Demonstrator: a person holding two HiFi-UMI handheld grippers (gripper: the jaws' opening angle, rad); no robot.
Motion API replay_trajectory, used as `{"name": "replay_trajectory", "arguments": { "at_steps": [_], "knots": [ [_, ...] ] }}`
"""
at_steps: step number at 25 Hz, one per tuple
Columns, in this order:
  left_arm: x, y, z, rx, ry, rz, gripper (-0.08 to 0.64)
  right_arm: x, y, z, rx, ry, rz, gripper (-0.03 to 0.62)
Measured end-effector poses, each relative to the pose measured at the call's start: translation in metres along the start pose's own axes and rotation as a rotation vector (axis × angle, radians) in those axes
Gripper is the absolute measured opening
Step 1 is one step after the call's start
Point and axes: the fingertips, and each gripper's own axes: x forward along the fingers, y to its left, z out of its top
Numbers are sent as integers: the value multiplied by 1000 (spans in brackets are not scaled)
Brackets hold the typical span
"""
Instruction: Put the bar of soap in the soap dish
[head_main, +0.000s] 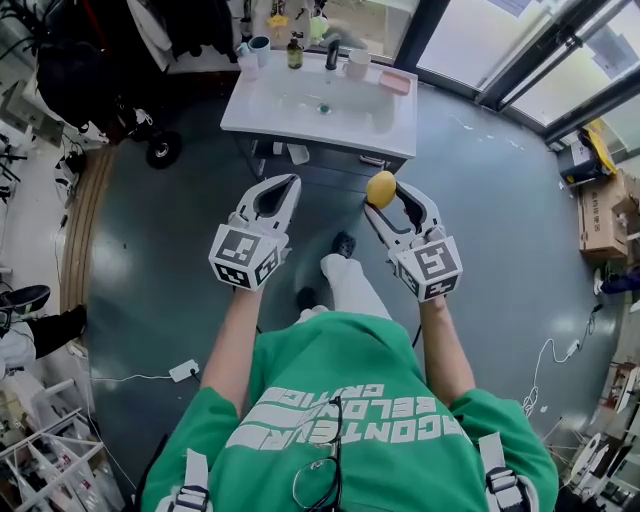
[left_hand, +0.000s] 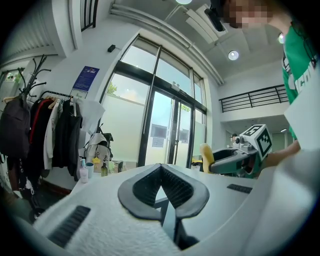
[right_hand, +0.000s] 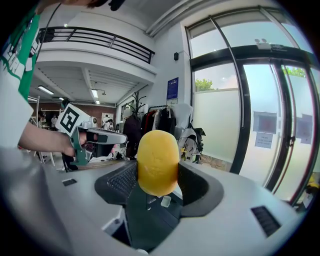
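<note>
Grey floor (head_main: 140, 250), open room all round. Yellow soap bar (head_main: 381, 189) sits upright, clamped between the right gripper (head_main: 387, 197) jaws, over the floor short of the white sink counter (head_main: 262, 112) near edge. Pink soap dish (head_main: 395, 82) at the counter's far right corner. Left gripper (head_main: 284, 186) jaws closed tip to tip, empty.

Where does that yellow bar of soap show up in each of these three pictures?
Head view: the yellow soap bar sits just right of centre, clamped at the tip of the right gripper.
Left gripper view: right of centre, held out by that other gripper.
Right gripper view: dead centre, between the jaws.
Shared landmark: the tall glass doors.
</note>
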Motion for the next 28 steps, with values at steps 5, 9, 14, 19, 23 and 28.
{"name": "replay_trajectory", "arguments": {
  "at_steps": [5,9,14,19,23,28],
  "knots": [
    [30,19,2,13,7,-12,9,25,-18,-2,9,-1,-6,245],
    [70,30,4,33,13,-39,9,47,-50,-1,24,2,-23,245],
    [127,50,1,26,38,-74,9,81,-94,-2,39,16,-47,245],
    [185,71,5,19,57,-111,9,116,-141,3,52,30,-60,245],
    [223,85,9,7,68,-126,9,138,-174,9,57,41,-68,245],
    [266,97,15,0,80,-143,9,160,-214,11,71,43,-80,245]
  ]
}}
